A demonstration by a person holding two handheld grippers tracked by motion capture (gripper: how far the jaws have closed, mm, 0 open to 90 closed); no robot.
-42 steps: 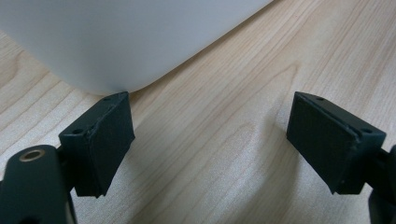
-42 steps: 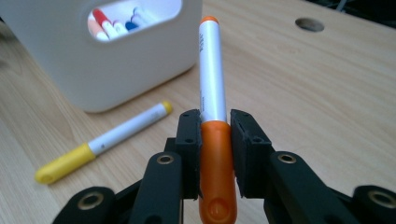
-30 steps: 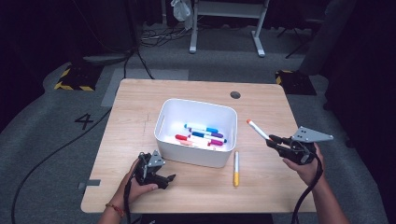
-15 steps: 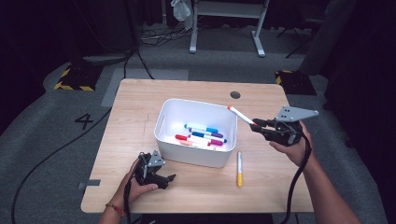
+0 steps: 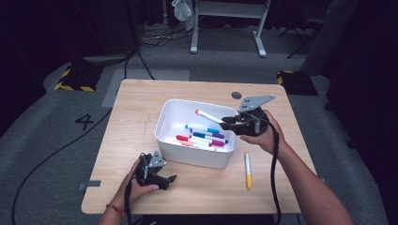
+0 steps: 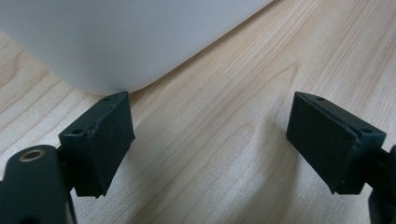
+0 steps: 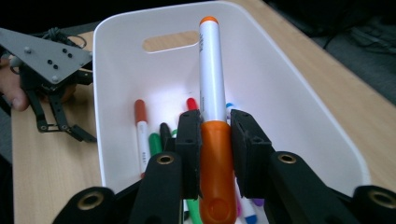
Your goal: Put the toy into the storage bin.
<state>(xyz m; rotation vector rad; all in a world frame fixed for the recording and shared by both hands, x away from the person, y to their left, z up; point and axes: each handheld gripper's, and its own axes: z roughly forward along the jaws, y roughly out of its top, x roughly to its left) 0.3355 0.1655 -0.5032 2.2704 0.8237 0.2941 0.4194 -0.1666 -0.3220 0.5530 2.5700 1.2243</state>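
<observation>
Right gripper (image 7: 212, 128) is clamping an orange-capped white marker (image 7: 211, 79) above the white plastic bin (image 5: 171, 117); left gripper (image 6: 210, 135) is resting spread apart on the wooden surface (image 5: 136, 108).

The orange-capped white marker (image 7: 212, 121) is clamped at its cap in the right claw (image 5: 224, 123), pointing toward ten o'clock above the white bin (image 5: 165, 122) holding other markers (image 5: 202, 136)
</observation>
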